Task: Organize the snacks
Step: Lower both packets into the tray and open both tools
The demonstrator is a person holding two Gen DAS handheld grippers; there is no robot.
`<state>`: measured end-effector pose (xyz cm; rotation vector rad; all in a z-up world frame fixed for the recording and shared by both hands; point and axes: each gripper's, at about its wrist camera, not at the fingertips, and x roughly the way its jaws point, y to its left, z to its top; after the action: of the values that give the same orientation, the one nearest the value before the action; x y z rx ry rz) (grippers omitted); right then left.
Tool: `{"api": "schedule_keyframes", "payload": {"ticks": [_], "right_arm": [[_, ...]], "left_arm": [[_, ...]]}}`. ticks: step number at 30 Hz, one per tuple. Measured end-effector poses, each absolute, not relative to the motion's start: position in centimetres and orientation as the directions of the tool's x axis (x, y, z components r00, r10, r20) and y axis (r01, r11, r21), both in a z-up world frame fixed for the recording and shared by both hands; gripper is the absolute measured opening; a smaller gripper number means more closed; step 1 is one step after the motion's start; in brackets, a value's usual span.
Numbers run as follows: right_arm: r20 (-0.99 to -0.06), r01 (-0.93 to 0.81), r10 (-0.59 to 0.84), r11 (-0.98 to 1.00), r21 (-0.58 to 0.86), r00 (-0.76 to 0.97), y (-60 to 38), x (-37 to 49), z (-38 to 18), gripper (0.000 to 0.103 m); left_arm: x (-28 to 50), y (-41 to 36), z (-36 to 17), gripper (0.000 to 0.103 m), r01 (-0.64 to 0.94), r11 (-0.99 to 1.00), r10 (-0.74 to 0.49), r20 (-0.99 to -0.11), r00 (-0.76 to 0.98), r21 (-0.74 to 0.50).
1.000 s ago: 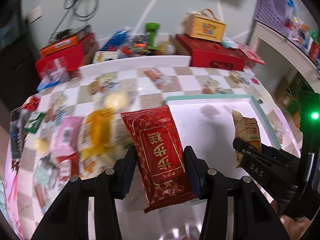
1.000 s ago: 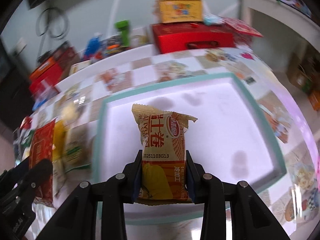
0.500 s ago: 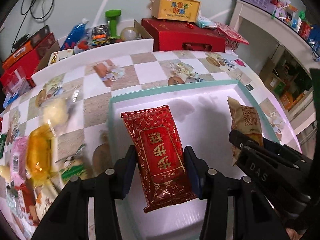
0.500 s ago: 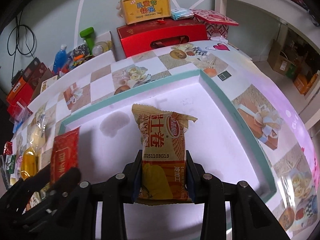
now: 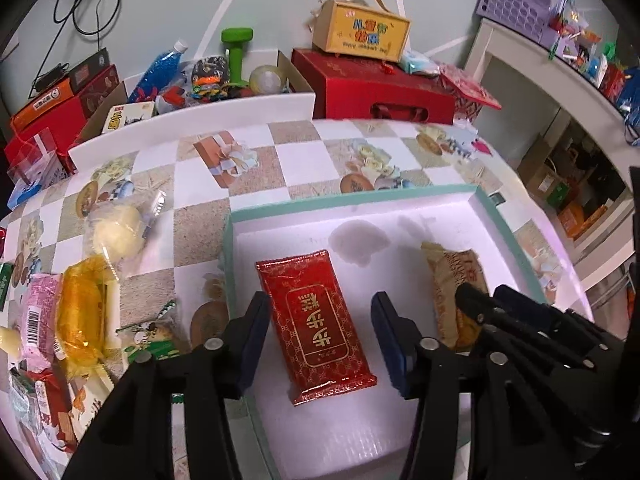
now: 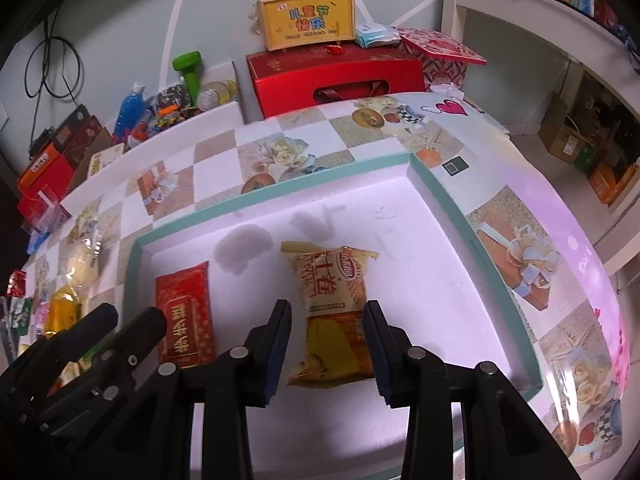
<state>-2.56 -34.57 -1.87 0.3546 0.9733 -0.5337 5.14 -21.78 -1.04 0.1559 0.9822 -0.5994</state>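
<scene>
A red snack pack with gold print [image 5: 316, 324] lies flat inside the white tray with a teal rim [image 5: 352, 202]. My left gripper [image 5: 320, 332] is open around it, jaws apart on either side. A tan and yellow snack pack [image 6: 332, 316] lies in the same tray, to the right of the red one [image 6: 186, 324]. My right gripper [image 6: 326, 340] is open around it, its jaws a little clear of the pack's sides. The tan pack also shows in the left wrist view [image 5: 456, 292], partly behind the right gripper.
Several loose snacks lie on the checkered tablecloth left of the tray, among them an orange pack [image 5: 82, 312], a pink pack [image 5: 40, 316] and a pale round one [image 5: 116, 232]. Red gift boxes [image 5: 372, 88] and a yellow case [image 6: 306, 20] stand behind the table.
Both grippers have opened and let go of their packs, which now lie on the tray floor. Both grippers had moved right over the tray before that.
</scene>
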Motion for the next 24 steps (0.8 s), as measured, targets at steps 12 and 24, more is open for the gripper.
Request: {"api": "schedule_keyframes", "payload": {"ticks": [12, 24], "right_arm": [[-0.868, 0.602, -0.255, 0.796, 0.062, 0.427, -35.0, -3.0, -2.4, 0.101], [-0.830, 0.574, -0.230, 0.809, 0.128, 0.509, -34.3, -3.2, -1.3, 0.103]], "left_arm": [[6.3, -17.7, -1.1, 0.096, 0.383, 0.923, -0.241, -0.824, 0.512, -0.032], [6.7, -13.6, -2.4, 0.103, 0.291, 0.956, -0.202, -0.821, 0.534, -0.046]]}}
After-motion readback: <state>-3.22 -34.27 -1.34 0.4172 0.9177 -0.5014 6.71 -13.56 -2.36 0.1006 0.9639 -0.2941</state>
